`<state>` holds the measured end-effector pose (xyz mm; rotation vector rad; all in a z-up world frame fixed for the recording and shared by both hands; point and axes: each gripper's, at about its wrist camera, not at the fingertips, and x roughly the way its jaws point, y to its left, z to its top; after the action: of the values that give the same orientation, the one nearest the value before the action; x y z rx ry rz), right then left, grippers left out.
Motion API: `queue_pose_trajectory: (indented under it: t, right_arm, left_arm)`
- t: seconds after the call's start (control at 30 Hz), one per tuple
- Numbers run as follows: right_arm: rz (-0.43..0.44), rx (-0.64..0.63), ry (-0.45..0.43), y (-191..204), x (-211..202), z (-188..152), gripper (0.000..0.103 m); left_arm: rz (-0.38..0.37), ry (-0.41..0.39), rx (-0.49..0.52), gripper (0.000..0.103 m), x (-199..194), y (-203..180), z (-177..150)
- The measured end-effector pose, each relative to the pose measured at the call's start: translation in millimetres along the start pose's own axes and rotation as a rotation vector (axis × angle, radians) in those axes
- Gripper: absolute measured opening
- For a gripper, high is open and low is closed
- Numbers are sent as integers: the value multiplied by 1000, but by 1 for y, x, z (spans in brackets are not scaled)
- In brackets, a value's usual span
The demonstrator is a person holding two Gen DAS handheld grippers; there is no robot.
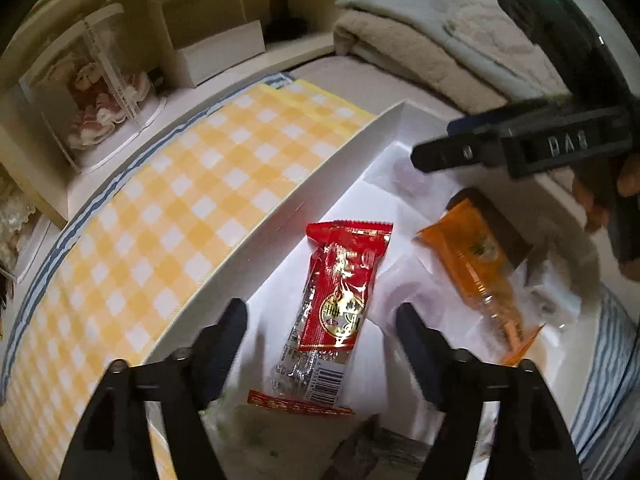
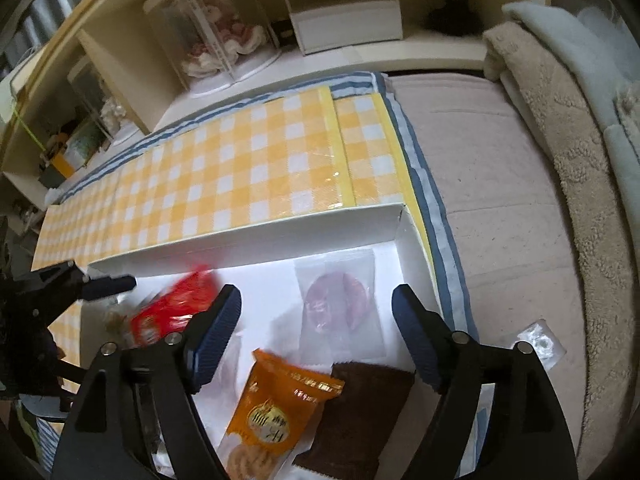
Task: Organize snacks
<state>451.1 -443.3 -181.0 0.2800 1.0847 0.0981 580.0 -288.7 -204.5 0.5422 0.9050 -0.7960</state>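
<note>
Left wrist view, red snack packet [image 1: 336, 304] between spread fingers [image 1: 416, 344], untouched, right fingers [image 2: 216, 328] spread over orange packet [image 2: 276, 412]

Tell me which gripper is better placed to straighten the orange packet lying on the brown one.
Right. The right gripper is open directly over the orange packet and brown packet. The left gripper is open around the red packet, with the orange one off to its side.

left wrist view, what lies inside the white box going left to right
red snack packet → orange snack packet, with the open left tool straddling the red one, not touching, all in the white box.
</note>
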Motion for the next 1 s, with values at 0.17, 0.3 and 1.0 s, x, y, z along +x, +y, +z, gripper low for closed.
queue_pose_trajectory:
  t: [0.17, 0.3, 1.0]
  right_arm:
    - [-22, -38, -14, 9, -16, -6, 96]
    - [-35, -34, -31, 12, -34, -12, 103]
    - [-26, -83, -175, 63, -151, -69, 103]
  left_arm:
    - [-18, -38, -59, 99, -34, 1, -10]
    - [-33, -78, -133, 103, -61, 1, -16]
    - [104, -239, -422, 103, -240, -42, -85]
